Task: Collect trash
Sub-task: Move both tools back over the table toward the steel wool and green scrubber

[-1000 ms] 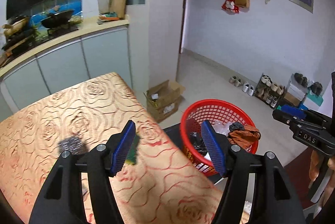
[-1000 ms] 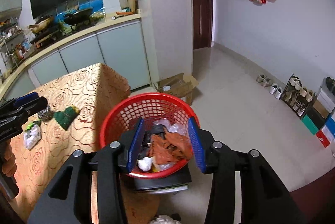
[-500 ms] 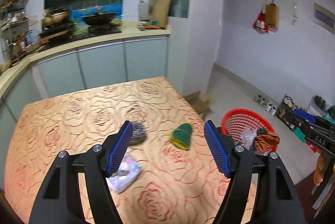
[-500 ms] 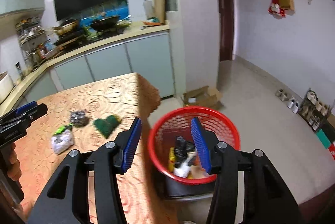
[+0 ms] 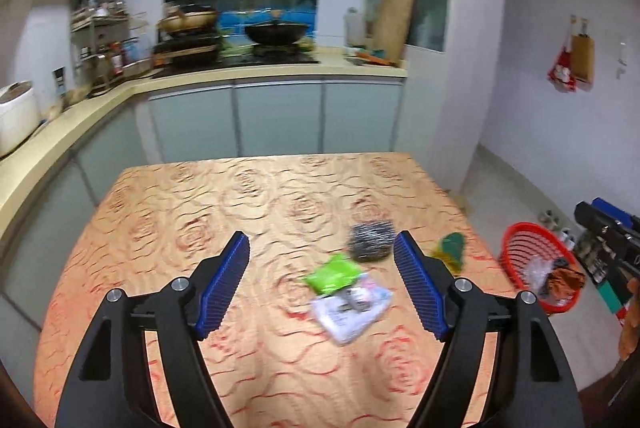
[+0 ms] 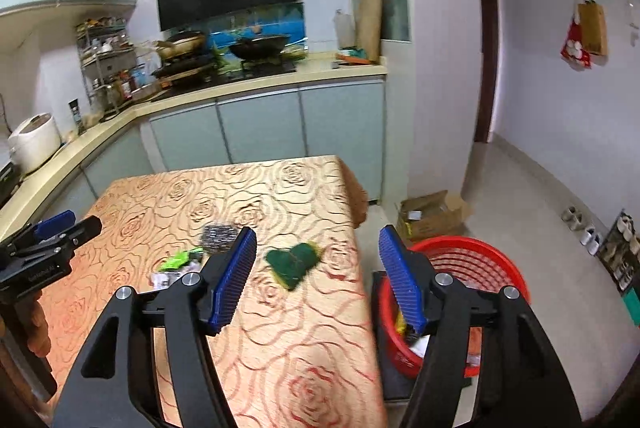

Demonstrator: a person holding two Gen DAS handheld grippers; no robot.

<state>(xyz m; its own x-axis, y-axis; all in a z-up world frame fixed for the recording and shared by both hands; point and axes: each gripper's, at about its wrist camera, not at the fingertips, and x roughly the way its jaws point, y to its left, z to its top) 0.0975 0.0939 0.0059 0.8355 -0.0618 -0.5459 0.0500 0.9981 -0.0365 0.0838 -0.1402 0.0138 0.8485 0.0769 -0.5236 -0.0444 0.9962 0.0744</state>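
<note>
On the rose-patterned table (image 5: 200, 228) lie a green wrapper (image 5: 332, 274), a clear plastic bag (image 5: 352, 308), a steel-wool scrubber (image 5: 370, 242) and a green sponge (image 5: 450, 250). My left gripper (image 5: 322, 256) hovers over the wrapper and bag, its jaws opening with nothing gripped. My right gripper (image 6: 317, 242) hangs above the table's right edge near the green sponge (image 6: 294, 262), jaws opening, nothing pressed between them. The red basket (image 6: 480, 260) with trash in it sits on the floor just right of the table. In the right wrist view the left gripper (image 6: 80, 228) shows at the far left.
A cardboard box (image 6: 432, 214) stands on the floor beyond the basket. Shoes and a rack (image 6: 616, 252) line the right wall. Behind the table runs a kitchen counter (image 5: 280, 69) with a wok and a rice cooker (image 5: 16, 115).
Both views have swung left, away from the red basket and onto the table with its trash. The right gripper's jaws stand clearly wider, the left's slightly wider.
</note>
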